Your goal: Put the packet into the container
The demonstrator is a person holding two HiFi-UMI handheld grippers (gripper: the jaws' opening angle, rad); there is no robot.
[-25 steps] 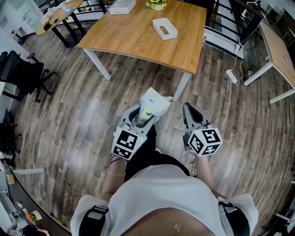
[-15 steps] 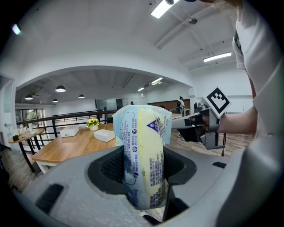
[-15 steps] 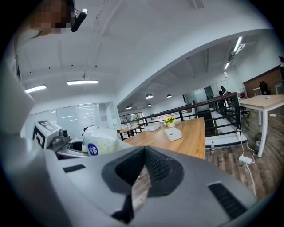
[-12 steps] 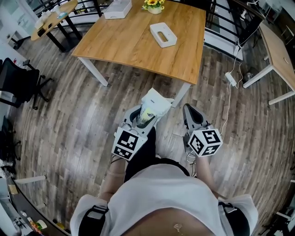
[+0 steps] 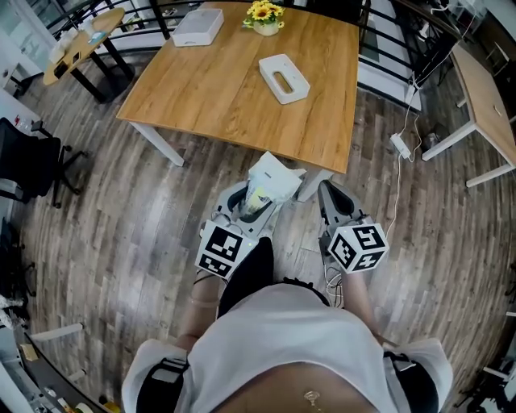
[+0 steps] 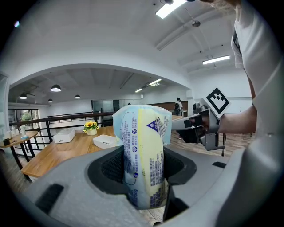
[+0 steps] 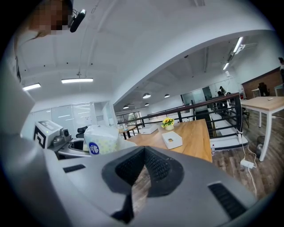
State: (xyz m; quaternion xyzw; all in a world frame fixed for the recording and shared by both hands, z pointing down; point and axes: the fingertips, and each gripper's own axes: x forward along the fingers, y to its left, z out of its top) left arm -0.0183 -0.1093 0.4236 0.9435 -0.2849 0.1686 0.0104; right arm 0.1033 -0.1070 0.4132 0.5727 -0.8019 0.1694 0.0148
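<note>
A: Head view: packet (image 5: 270, 179) pinched in left gripper (image 5: 248, 200), long axis aimed ahead toward table (image 5: 226, 89). Table edge nearer than a second ago.

B: Left gripper view: packet (image 6: 144, 155) upright between clamping jaws. Right gripper view: right gripper (image 7: 143, 151) pressed together, empty.

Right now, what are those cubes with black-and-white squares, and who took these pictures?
A person holds two grabbing tools; the marked cubes are part of them. One picture comes from a camera on the person's head, looking down; the other two from cameras riding on each tool. The left hand-held gripper squeezes a soft blue-and-yellow plastic packet. The right hand-held gripper is shut and empty. Ahead, a brown wooden table carries a white rectangular container, a white box and yellow flowers.
</note>
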